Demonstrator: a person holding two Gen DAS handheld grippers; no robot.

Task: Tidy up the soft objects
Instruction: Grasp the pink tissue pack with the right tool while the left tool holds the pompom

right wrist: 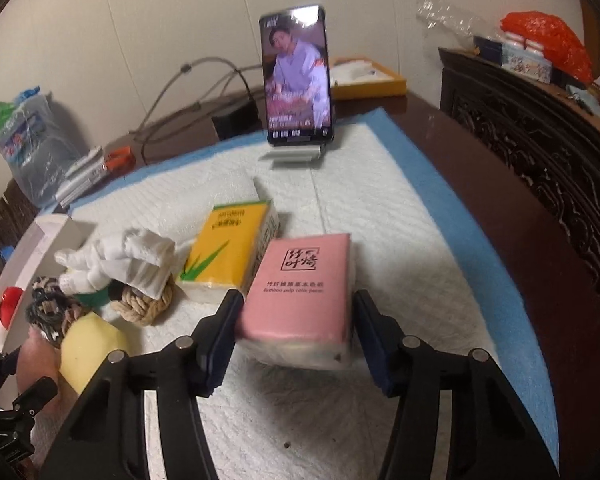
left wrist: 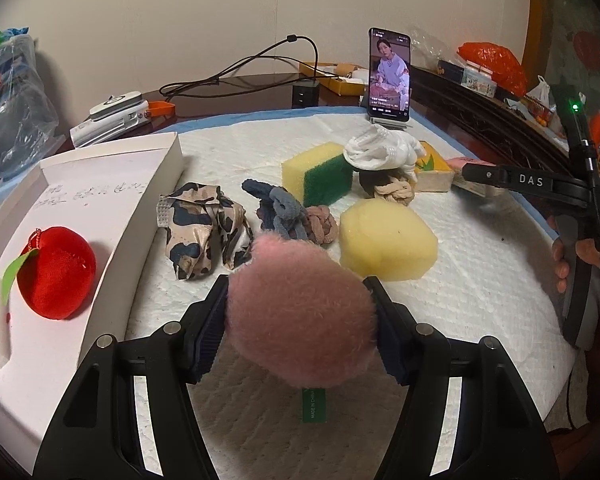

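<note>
My left gripper point(left wrist: 298, 284) is shut on a fluffy pink ball point(left wrist: 300, 320), held just above the white padded mat point(left wrist: 460, 300). To its left a red plush apple point(left wrist: 56, 272) lies in an open white box point(left wrist: 112, 192). In the right wrist view a pink tissue pack point(right wrist: 300, 280) sits between the pads of my right gripper point(right wrist: 298, 300), which press on both its sides. A yellow tissue pack point(right wrist: 228, 252) lies just left of it. Around the mat's middle are a leopard-print cloth point(left wrist: 204, 232), grey-blue hair ties point(left wrist: 276, 208), a yellow sponge point(left wrist: 388, 240) and a white glove point(left wrist: 380, 148).
A phone point(left wrist: 389, 72) stands on a stand at the mat's far edge, with cables and a black charger behind it. A yellow-green sponge point(left wrist: 320, 176) and rope knots point(left wrist: 394, 192) lie under the glove. A dark carved cabinet point(right wrist: 540, 152) borders the right side.
</note>
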